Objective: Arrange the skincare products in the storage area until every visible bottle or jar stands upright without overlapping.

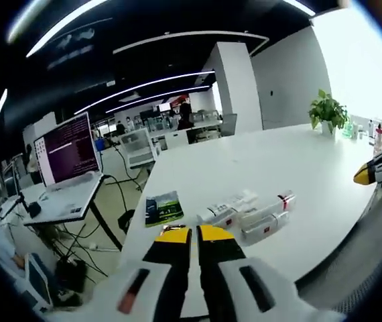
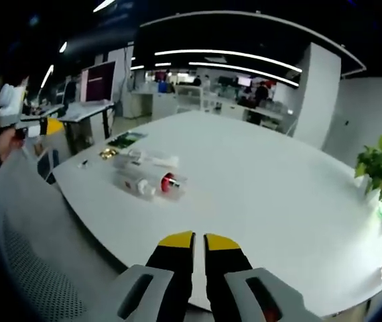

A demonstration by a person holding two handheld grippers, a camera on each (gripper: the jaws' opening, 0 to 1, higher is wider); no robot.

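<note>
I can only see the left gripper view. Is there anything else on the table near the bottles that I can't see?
Observer: Yes. The right gripper view shows a small gold-coloured thing on the white table between the green packet and the lying bottles.
Operator: Can you see the end of a bottle?
Observer: One bottle shows a round red end facing the right hand-held gripper.
Operator: Is that hand-held gripper open?
Observer: No, its yellow-tipped jaws are shut, holding nothing, near the table's edge.
</note>
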